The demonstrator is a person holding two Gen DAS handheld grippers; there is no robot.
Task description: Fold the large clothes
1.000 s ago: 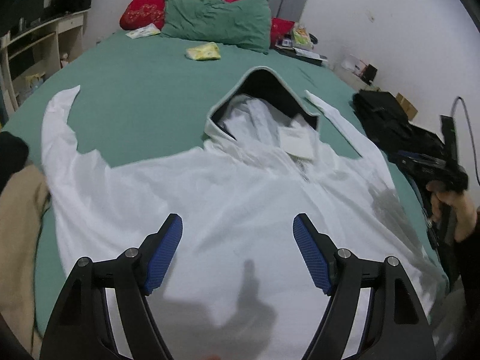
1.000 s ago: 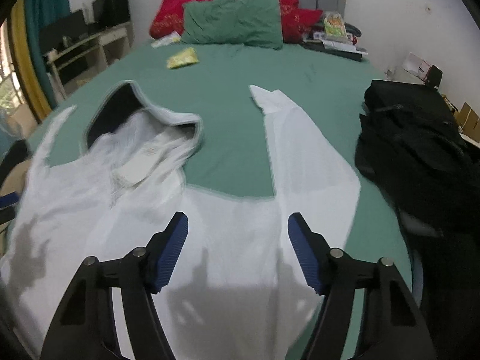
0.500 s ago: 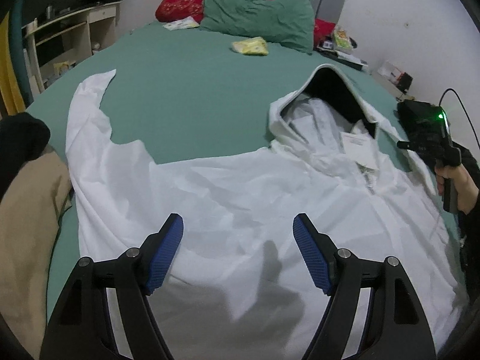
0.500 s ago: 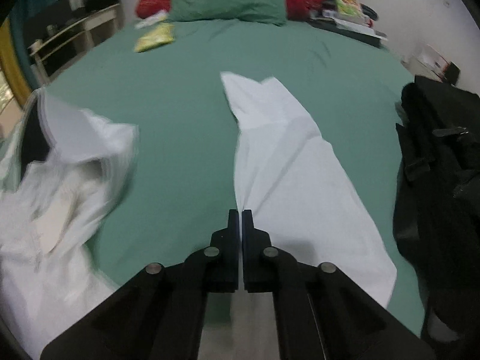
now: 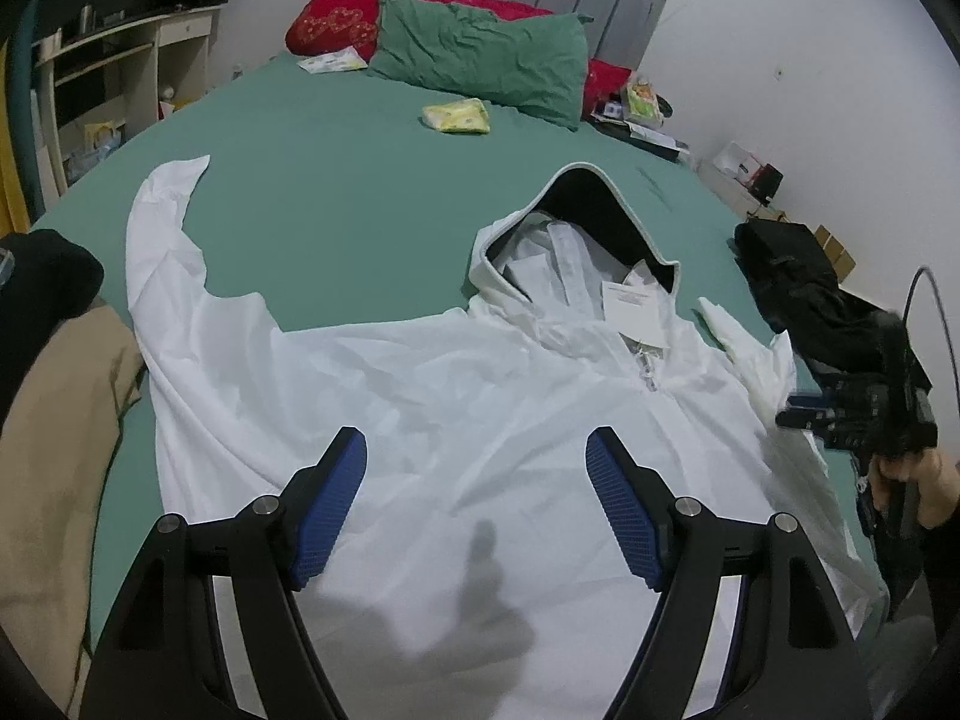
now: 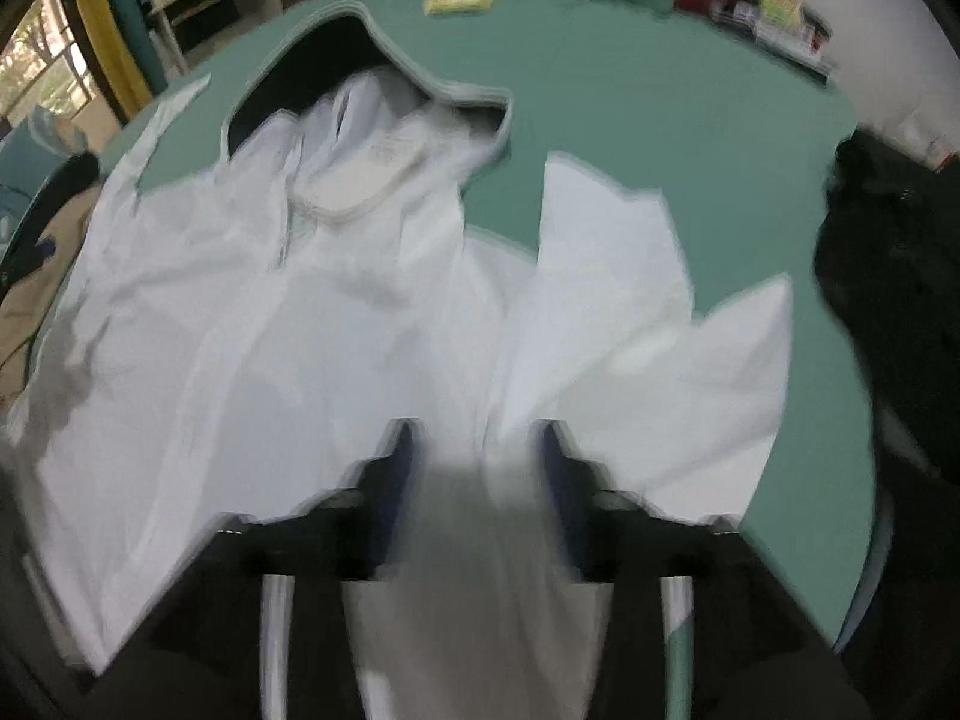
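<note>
A: Where's the white hooded jacket (image 5: pixel 456 414)?

B: Spread flat on the green bed (image 5: pixel 336 180), front up, hood (image 5: pixel 576 222) toward twelve o'clock with its dark lining showing. A paper tag (image 5: pixel 633 312) lies at the neck opening, just above the zipper.

A: And the sleeves?

B: In the left wrist view one sleeve (image 5: pixel 162 222) stretches out to ten o'clock. The other sleeve (image 6: pixel 624 300) is folded back on itself at about two o'clock in the right wrist view, which is blurred.

A: The left gripper (image 5: pixel 477 504)?

B: Its fingers are spread wide above the jacket's chest, nothing between the blue pads (image 5: pixel 330 510).

A: The right gripper (image 6: pixel 477 468)?

B: Its fingers have just been opening and now stand apart. White cloth lies between them, but with the blur I cannot tell whether it touches the pads. In the left view that gripper sits at three o'clock, held by a hand (image 5: pixel 918 474).

A: What else is around?

B: A green pillow (image 5: pixel 480 60) and a red pillow (image 5: pixel 342 24) at twelve, a yellow packet (image 5: pixel 456 115) before them, a black garment (image 5: pixel 798 294) at two, a tan cloth (image 5: pixel 54 456) at nine.
</note>
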